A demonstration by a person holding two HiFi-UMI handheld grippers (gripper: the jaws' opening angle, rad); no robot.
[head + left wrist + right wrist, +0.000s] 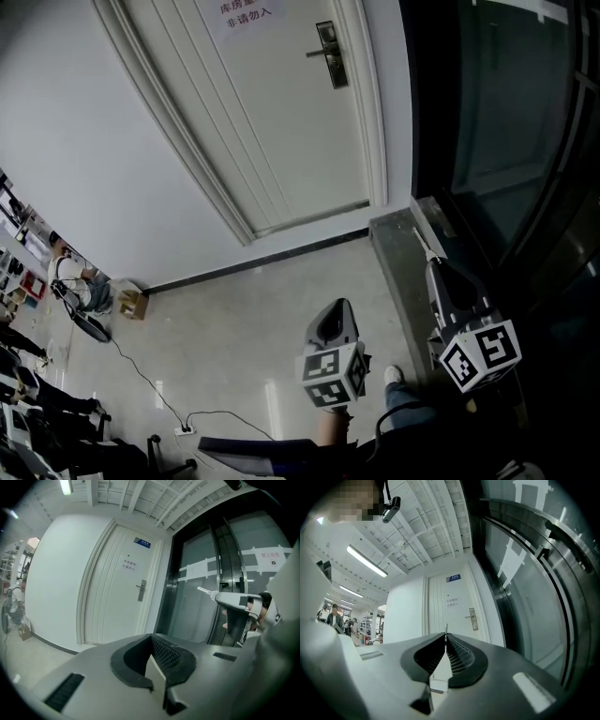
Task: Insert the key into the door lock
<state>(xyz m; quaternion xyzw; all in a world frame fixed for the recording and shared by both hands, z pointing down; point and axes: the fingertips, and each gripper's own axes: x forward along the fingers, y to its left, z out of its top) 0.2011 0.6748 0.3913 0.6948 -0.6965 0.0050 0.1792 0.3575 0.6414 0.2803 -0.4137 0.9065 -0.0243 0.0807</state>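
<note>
**Q:** Right hand-held gripper (pixel 445 641), status?
**A:** Jaws clamped on the key (pixel 446 629). The blade tip projects past the jaw tips and points toward the door (pixel 450 613).

**Q:** Left hand-held gripper (pixel 151 637)?
**A:** Jaws together, nothing between them. It is held low, just beside the right unit.

**Q:** Lock (pixel 331 56) location?
**A:** At the right edge of the shut door, on a plate with a lever handle (pixel 317 52). It is well apart from the key. A paper notice (pixel 246 14) hangs on the door, up and left of the lock.

Rig and clothing.
The left hand-held gripper (pixel 334 317) and right hand-held gripper (pixel 437 274) were grey, black-padded; marker cubes (pixel 330 375) black-and-white; jeans (pixel 405 401) blue.
</note>
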